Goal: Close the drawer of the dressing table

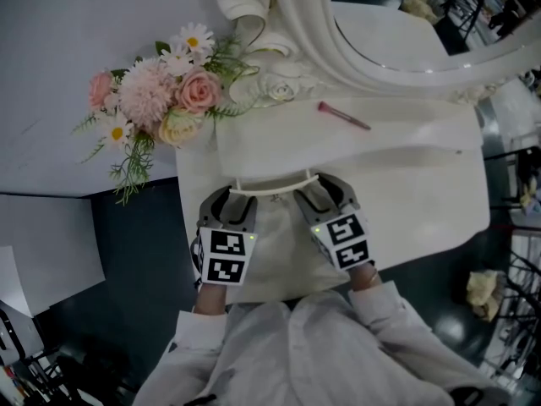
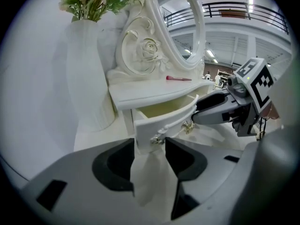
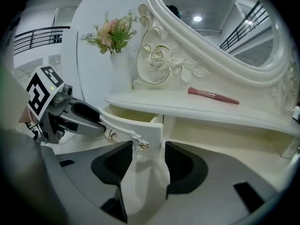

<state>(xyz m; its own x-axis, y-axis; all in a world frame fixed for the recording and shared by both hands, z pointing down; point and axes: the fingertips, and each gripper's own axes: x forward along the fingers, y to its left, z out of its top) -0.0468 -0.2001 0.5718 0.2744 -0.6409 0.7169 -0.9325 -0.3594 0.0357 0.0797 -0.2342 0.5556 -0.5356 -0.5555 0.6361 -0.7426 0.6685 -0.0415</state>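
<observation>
**Drawer** (image 1: 275, 184) of the white dressing table (image 1: 397, 172) stands part-way out. Its curved front sits proud of the tabletop edge, and both gripper views show the cream inside in the gap btwn front and top.

A person in white sleeves (image 1: 380, 307) holds two grippers side by side at that front.
- **L gripper** (image 1: 232, 201): jaws spread wide, nothing clamped. In its own view the front's L end, w/ a metal knob (image 2: 157, 138), lines up in the gap just past the tips. Contact can't be told.
- **R gripper** (image 1: 326, 196): jaws likewise wide, nothing held. The front's R end and a second knob (image 3: 144, 145) sit in its gap, again just past the tips.
- Each gripper's tip shows in the other's view, close up to the front near a knob.

**Edges:**
- The tabletop overhangs the drawer.
- R of the drawer, an open recess (image 3: 225, 135) runs under the top.
- A pink pen-like item (image 1: 342, 115) lies flat on top, near the carved mirror frame (image 1: 304, 32) and well back from the front edge.
- Flowers (image 1: 165, 100) in a white vase (image 2: 86, 78) stand L of the table, beside the frame's scrollwork.

**Room:**
- In the head view, dark floor (image 1: 135, 252) shows L of the table and also past its R edge.
- A pale surface lies below the drawer front, under both grippers.
- The drawer's path back under the top shows only its own cream inside.
</observation>
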